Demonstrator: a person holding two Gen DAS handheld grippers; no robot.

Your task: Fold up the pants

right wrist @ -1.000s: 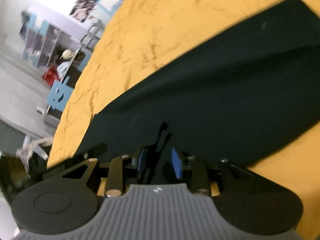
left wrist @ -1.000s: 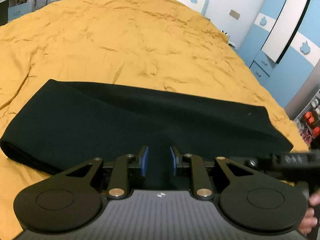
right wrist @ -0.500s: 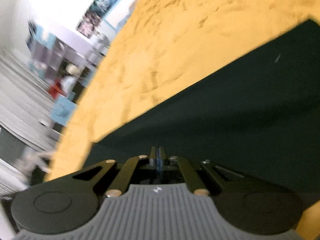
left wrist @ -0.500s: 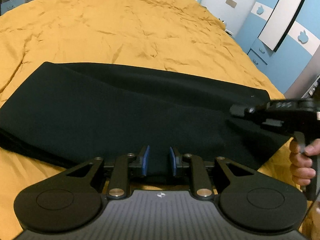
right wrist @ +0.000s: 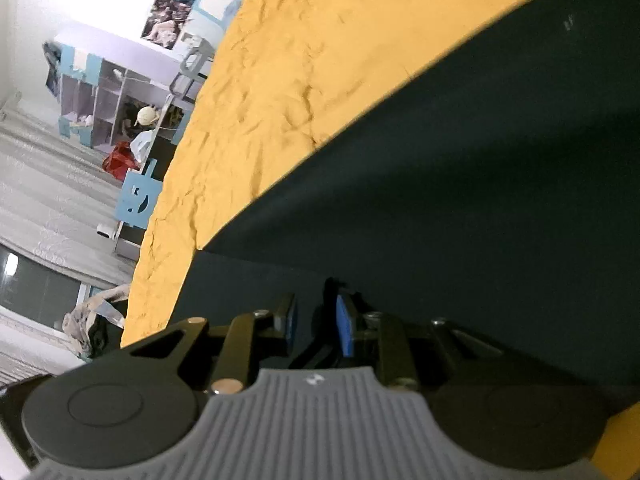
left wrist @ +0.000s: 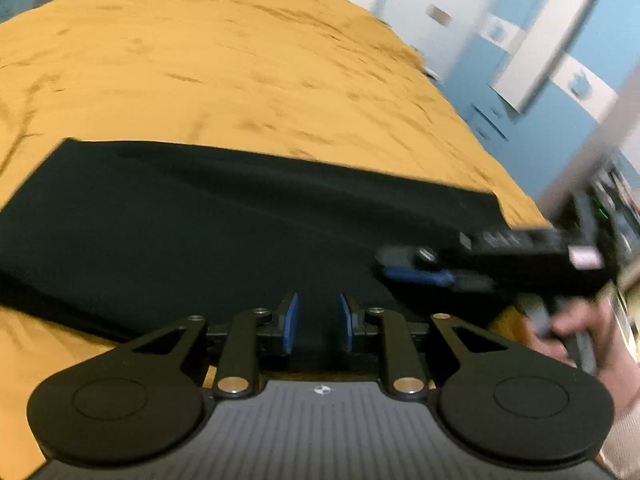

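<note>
Black pants (left wrist: 224, 216) lie folded into a long flat strip across the yellow bedspread (left wrist: 224, 60); they also fill the right wrist view (right wrist: 460, 184). My left gripper (left wrist: 318, 322) is open and empty, its blue pads over the strip's near edge. My right gripper (right wrist: 314, 322) is open over the pants' right end, its jaws apart, holding nothing. It also shows in the left wrist view (left wrist: 416, 272), blurred, coming in from the right over the fabric.
Blue and white cabinets (left wrist: 560, 92) stand right of the bed. A desk and shelves (right wrist: 116, 92) with clutter stand past the bed's far side. The bed's edge (right wrist: 160, 232) drops to the floor on the left.
My right gripper was shut half a second ago and is open now, and it has shifted left over the pants. My left gripper stayed open and tilted slightly.
</note>
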